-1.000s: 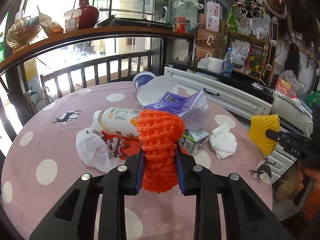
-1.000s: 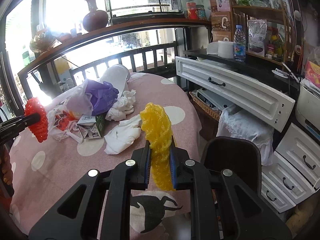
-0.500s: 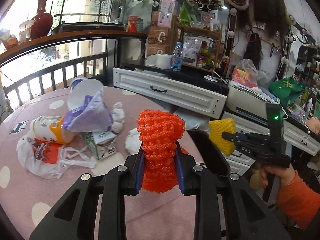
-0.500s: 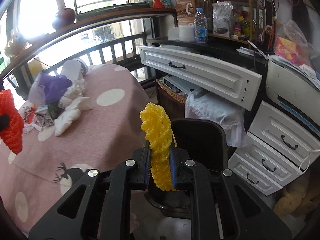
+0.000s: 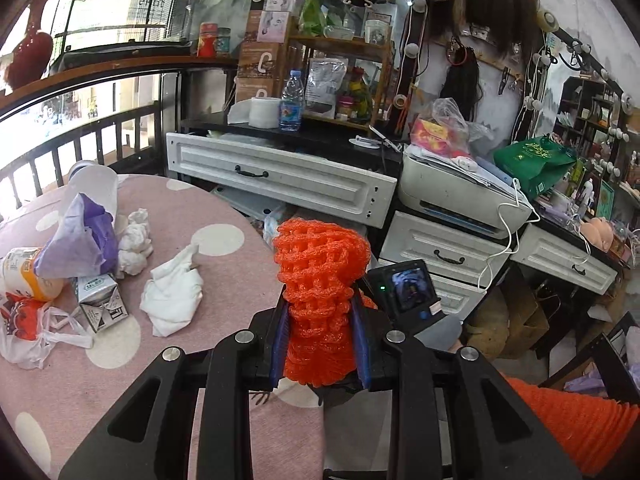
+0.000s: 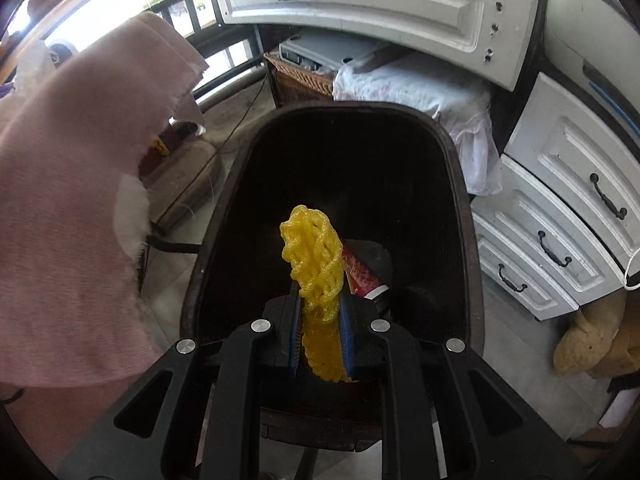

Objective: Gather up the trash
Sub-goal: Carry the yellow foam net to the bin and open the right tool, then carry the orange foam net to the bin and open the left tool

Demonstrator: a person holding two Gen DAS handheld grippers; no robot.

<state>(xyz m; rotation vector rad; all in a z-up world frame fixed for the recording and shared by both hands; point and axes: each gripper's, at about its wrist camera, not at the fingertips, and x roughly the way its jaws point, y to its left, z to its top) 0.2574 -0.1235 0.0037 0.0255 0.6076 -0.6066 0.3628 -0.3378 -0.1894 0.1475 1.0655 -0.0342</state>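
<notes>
My left gripper [image 5: 319,340] is shut on an orange foam net [image 5: 320,280] and holds it over the edge of the pink dotted table [image 5: 120,368]. My right gripper [image 6: 320,326] is shut on a yellow foam net [image 6: 314,256] and holds it just above the open black trash bin [image 6: 460,208]. A red wrapper [image 6: 362,274] lies at the bin's bottom. On the table lie white tissues [image 5: 172,296], a small carton [image 5: 100,300], a purple bag [image 5: 80,240], a bottle [image 5: 24,272] and a white plastic bag [image 5: 28,332].
The right gripper's camera back [image 5: 408,284] shows just behind the orange net. White drawers [image 6: 560,216] stand right of the bin, a wicker basket [image 6: 300,76] behind it. The pink tablecloth [image 6: 68,200] hangs left of the bin. A printer [image 5: 460,196] sits on the drawers.
Both grippers swung right, away from the table. The right gripper tipped down and now holds the yellow net over the bin's mouth. The left followed with the orange net.
</notes>
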